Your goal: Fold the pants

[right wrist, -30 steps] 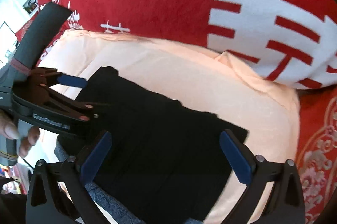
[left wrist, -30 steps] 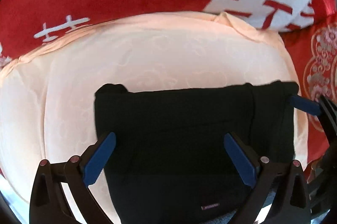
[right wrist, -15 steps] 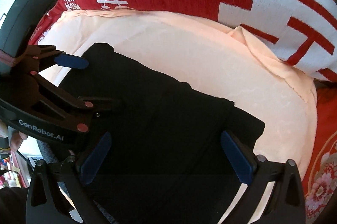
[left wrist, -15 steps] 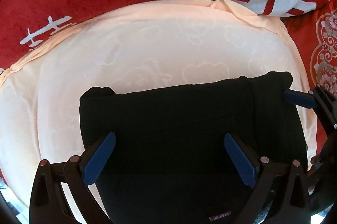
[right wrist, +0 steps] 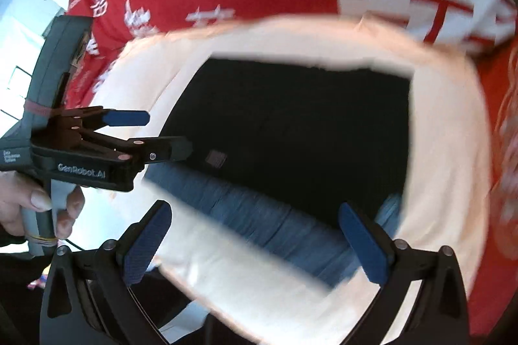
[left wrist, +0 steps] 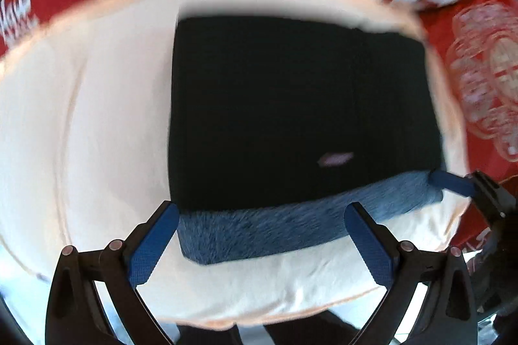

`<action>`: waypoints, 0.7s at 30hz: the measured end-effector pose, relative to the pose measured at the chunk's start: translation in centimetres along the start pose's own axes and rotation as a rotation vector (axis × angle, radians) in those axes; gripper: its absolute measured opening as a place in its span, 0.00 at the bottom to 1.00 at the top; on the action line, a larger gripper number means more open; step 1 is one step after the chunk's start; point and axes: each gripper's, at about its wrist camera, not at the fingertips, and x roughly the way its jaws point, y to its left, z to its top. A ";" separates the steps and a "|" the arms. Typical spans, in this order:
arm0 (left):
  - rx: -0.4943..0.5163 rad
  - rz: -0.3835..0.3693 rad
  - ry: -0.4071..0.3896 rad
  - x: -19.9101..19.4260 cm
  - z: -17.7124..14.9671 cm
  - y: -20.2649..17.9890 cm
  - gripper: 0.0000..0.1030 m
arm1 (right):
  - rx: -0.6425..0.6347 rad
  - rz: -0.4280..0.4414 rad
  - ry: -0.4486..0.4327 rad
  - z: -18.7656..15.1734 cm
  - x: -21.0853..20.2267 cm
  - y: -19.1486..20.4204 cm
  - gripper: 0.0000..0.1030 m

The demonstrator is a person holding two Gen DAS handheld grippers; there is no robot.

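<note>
My jaws on both the left gripper point(left wrist: 259, 243) and the right gripper point(right wrist: 259, 243) stand spread and hold nothing, and the black pants point(left wrist: 291, 105) lie folded on the peach cushion point(left wrist: 81, 118), so I judge the folding nearly finished.

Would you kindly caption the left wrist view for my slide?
Open left tongs hover before folded black pants with blue fleecy lining, on a peach cushion.
</note>
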 end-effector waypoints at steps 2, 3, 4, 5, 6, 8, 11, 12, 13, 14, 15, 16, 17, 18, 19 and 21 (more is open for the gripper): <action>-0.036 0.036 0.089 2.4 -0.2 1.0 1.00 | 0.020 -0.019 0.029 -1.2 1.7 -0.1 1.00; -0.054 0.025 0.107 2.9 -0.2 1.3 1.00 | 0.028 -0.031 0.051 -1.7 2.7 -0.5 1.00; -0.071 0.024 0.099 2.5 -0.4 1.6 1.00 | 0.033 -0.036 0.068 -1.8 3.4 -0.7 1.00; -0.071 0.033 0.082 1.9 -0.5 1.6 1.00 | 0.027 -0.039 0.078 -1.9 3.9 -0.7 1.00; -0.069 0.040 0.045 0.7 -0.7 1.4 1.00 | 0.010 -0.049 0.086 -1.8 4.2 -0.4 1.00; -0.063 0.012 -0.061 -2.2 -1.1 1.1 1.00 | -0.026 -0.060 0.118 -1.6 3.9 0.2 1.00; -0.071 0.023 -0.140 -3.9 -0.7 1.0 1.00 | -0.052 -0.039 0.050 -1.7 0.9 1.4 1.00; -0.081 0.044 -0.113 -3.1 -0.2 1.2 1.00 | -0.063 -0.035 0.027 -1.9 0.3 1.6 1.00; -0.094 0.084 -0.050 -1.6 0.3 1.5 1.00 | -0.070 -0.041 0.018 -2.1 0.2 1.8 1.00; -0.100 0.122 0.031 0.4 0.8 1.9 1.00 | -0.071 -0.054 0.026 -2.3 0.6 1.7 1.00; -0.102 0.115 0.073 1.4 1.3 2.0 1.00 | -0.064 -0.077 0.048 -2.5 1.6 1.3 1.00; -0.109 0.100 0.086 1.7 1.5 2.3 1.00 | -0.053 -0.100 0.069 -2.5 2.7 1.1 1.00; -0.107 0.097 0.072 1.1 1.7 2.3 1.00 | -0.035 -0.115 0.095 -2.5 3.7 0.6 1.00; -0.099 0.090 0.035 0.0 1.9 2.2 1.00 | -0.015 -0.118 0.122 -2.3 4.4 0.2 1.00; -0.085 0.073 -0.012 -1.6 1.9 2.0 1.00 | -0.005 -0.134 0.140 -2.0 4.6 0.3 1.00; -0.066 0.053 -0.074 -4.2 2.0 1.4 1.00 | 0.005 -0.168 0.153 -1.4 3.7 1.2 1.00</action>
